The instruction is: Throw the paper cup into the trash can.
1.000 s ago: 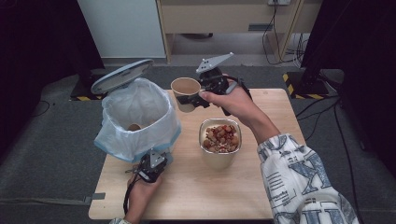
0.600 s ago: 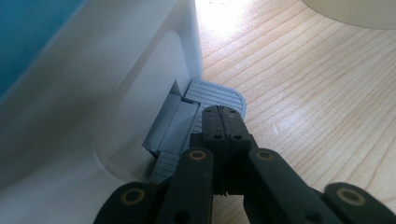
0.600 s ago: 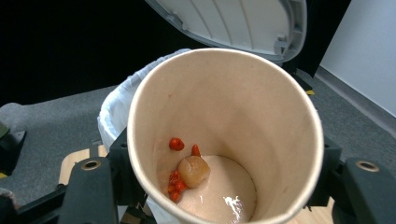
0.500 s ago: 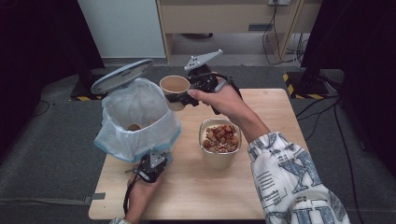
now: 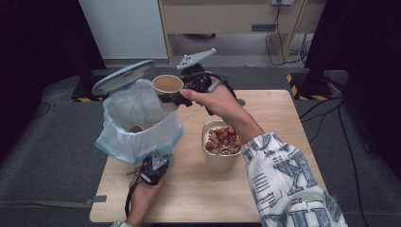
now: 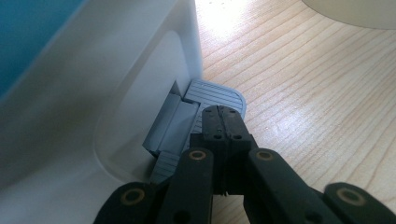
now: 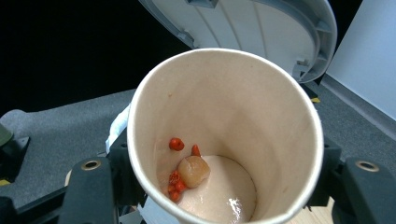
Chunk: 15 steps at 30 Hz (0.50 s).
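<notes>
Nearest the person, the left claw [image 5: 153, 169] is closed, its jaws pressed together with nothing between them, and rests on the grey pedal [image 6: 212, 95] at the foot of the white bin [image 5: 137, 142], holding the lid [image 5: 124, 76] up. If that pressure eases or the closed tips slide off the ribbed pedal, the lid would likely drop onto the cup or the hand working above the opening. Just to the right on the tabletop [image 5: 198, 189] stands a bowl [image 5: 221, 146] full of food scraps; the sleeve [image 5: 279, 175] passes close beside it, so a careless swing of the forearm could knock it over. Farther off, the right claw [image 5: 171, 99] grips a paper cup [image 5: 167, 85] by its side wall, held in the air at the far right edge of the bin, over the white liner [image 5: 142, 113], its mouth only slightly tilted. Inside the cup [image 7: 224, 140] sit a few red bits, a pale lump and some wet residue. The main risk seems to be tipping too early, with the cup not fully over the bag, so that scraps land on the liner's outer fold or the tabletop. The thin cup wall could also buckle under the squeeze, or slip if the hold loosens, and sticky residue may cling and need a shake, which could fling drops outside the bin.
</notes>
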Each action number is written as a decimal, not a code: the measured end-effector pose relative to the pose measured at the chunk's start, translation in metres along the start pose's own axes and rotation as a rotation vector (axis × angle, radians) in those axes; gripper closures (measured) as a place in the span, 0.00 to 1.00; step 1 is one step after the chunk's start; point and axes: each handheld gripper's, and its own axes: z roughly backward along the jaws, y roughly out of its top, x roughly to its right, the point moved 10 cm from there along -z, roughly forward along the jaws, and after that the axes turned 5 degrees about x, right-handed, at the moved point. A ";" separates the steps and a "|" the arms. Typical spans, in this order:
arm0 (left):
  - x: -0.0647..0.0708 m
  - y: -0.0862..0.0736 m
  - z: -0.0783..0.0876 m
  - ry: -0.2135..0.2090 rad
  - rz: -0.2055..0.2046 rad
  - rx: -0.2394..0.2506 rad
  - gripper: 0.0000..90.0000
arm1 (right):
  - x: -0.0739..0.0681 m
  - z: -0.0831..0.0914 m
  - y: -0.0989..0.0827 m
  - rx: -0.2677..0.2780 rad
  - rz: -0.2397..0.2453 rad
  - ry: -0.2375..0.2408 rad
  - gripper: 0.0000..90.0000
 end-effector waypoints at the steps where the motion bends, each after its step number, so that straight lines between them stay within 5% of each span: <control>1: 0.000 0.000 0.000 0.000 0.000 0.001 0.99 | -0.001 -0.001 0.001 0.000 0.001 -0.002 0.38; 15: 0.000 0.000 0.000 0.001 -0.001 0.000 0.99 | -0.002 -0.017 0.009 0.018 -0.010 -0.026 0.38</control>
